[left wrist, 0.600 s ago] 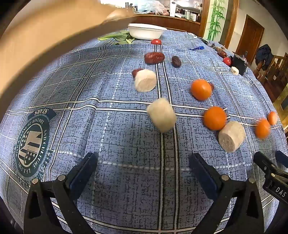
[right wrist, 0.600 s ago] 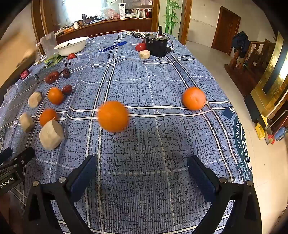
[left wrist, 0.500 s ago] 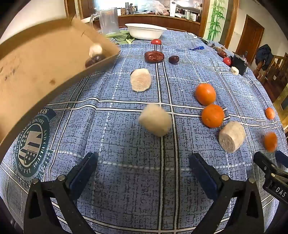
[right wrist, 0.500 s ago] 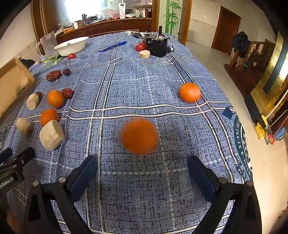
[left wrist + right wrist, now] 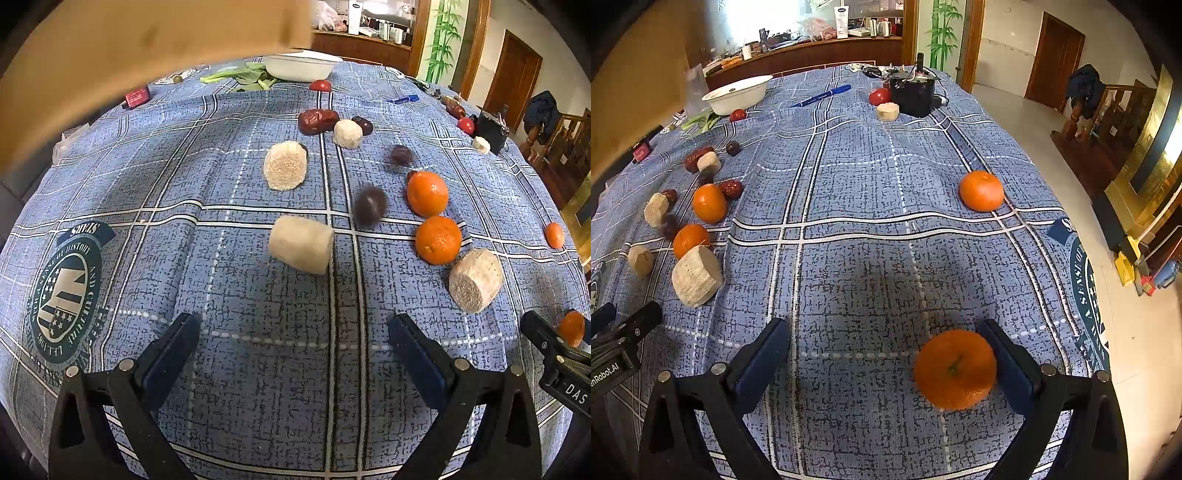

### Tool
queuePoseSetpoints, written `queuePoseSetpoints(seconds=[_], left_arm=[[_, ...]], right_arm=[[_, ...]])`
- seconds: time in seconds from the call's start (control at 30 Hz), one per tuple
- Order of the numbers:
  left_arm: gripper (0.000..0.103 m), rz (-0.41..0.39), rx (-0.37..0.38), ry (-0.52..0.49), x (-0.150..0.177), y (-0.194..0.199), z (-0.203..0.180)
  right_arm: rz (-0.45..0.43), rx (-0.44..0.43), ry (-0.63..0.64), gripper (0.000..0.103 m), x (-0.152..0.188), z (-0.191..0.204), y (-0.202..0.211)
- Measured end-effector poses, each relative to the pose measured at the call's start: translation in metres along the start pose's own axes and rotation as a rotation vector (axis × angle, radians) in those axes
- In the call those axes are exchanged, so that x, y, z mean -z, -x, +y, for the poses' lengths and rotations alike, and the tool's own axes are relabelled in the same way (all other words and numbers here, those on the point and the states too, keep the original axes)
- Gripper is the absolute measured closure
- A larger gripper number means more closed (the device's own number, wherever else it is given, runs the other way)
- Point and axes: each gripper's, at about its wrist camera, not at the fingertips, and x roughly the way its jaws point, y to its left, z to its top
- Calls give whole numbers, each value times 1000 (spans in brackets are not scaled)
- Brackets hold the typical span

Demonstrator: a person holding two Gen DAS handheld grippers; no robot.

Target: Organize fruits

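Fruits lie scattered on the blue plaid tablecloth (image 5: 147, 177). In the left wrist view I see two oranges (image 5: 427, 193) (image 5: 438, 240), pale cut cylinders (image 5: 301, 249) (image 5: 285, 165) (image 5: 475, 279), red dates (image 5: 317, 120) and a blurred dark date (image 5: 370, 205) in motion. My left gripper (image 5: 293, 345) is open and empty above the cloth. In the right wrist view an orange (image 5: 955, 369) lies between the fingers of my open right gripper (image 5: 886, 350), against the right finger pad (image 5: 1008, 365). Another orange (image 5: 981, 191) sits farther off.
A tan cardboard box (image 5: 110, 48) hangs blurred at the upper left. A white bowl (image 5: 299, 67), greens (image 5: 243, 77), small tomatoes (image 5: 320, 85), a blue pen (image 5: 820, 96) and a black device (image 5: 912, 94) stand at the table's far end. The table edge drops to floor on the right.
The cardboard box has lifted up and away. Dates and a pale piece have tumbled out onto the cloth. The rolling orange has come to rest between my right gripper's fingers.
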Motion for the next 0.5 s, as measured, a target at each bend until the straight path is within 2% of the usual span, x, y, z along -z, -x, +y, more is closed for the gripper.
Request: queuePoseSetpoints(seconds=[0.5], left_arm=[[0, 0, 0, 0, 0, 0, -1]], right_arm=[[0, 0, 0, 1, -1, -1, 0]])
